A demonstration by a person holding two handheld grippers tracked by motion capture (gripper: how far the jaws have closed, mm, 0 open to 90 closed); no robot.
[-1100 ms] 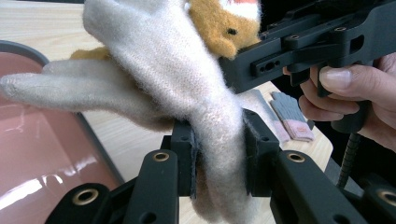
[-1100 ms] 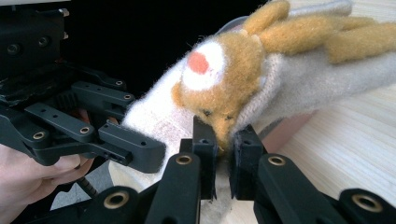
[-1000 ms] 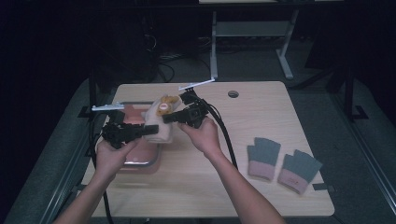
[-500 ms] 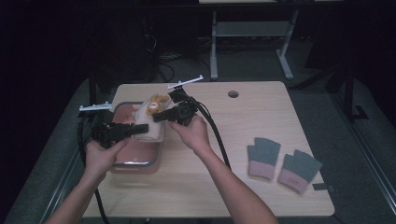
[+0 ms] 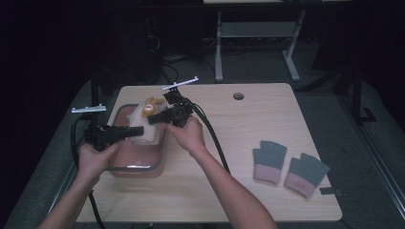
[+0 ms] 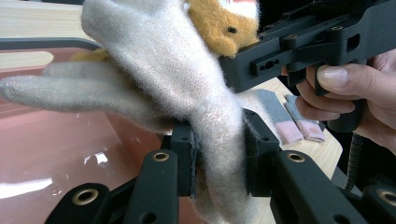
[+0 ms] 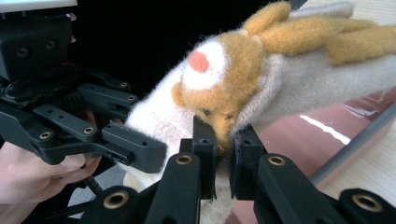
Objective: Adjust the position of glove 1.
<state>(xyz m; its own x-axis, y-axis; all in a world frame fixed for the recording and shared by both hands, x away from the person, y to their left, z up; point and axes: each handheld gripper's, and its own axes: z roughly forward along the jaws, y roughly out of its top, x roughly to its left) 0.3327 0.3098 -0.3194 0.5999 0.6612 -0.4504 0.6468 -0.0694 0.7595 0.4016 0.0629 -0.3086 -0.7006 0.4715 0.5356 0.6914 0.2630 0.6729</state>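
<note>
cream glove | fuzzy | tan animal face | red nose

A fluffy cream glove with an orange-brown fox-face patch hangs stretched above the pink bin, at 9 o'clock on the table.

Both tongs, left tongs and right tongs, are matte black, built of linked bars pinned with brass-ringed screws. Each carries a thin pale crossbar on top and trails a thick black cable. The person's forearms are bare, without sleeves.
</note>
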